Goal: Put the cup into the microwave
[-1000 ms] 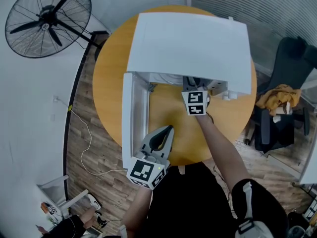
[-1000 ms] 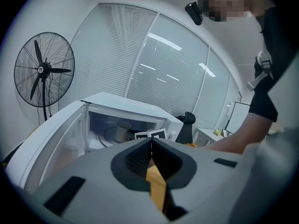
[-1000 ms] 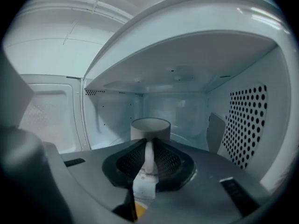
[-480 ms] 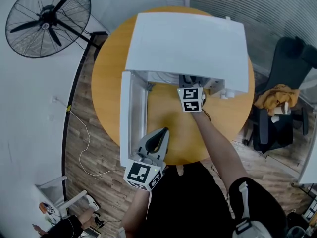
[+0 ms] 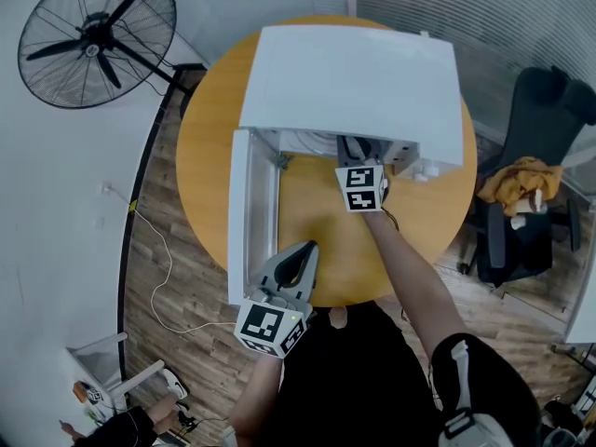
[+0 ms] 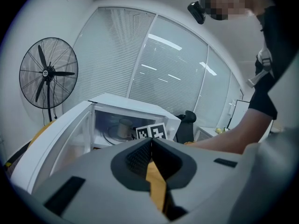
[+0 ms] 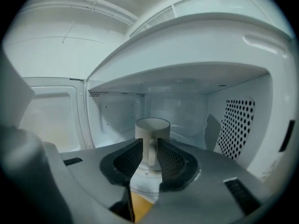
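standing upright, the cup [image 7: 152, 127] aims its handle [image 7: 150, 149] between just-spread right tongs [image 7: 149, 147]; left tongs [image 6: 150, 143] closed.

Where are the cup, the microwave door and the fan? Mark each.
cup [image 7: 152, 132]: right gripper view, wall under the rim.
microwave door [image 5: 240, 217]: head view, middle of the open door.
fan [image 5: 96, 29]: head view, its hub.

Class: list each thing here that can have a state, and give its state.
Microwave door: open.
Cup: upright inside the microwave.
Right gripper: open, jaws just opened, cup's handle between them.
Left gripper: shut, empty.
Fan: blades look still.
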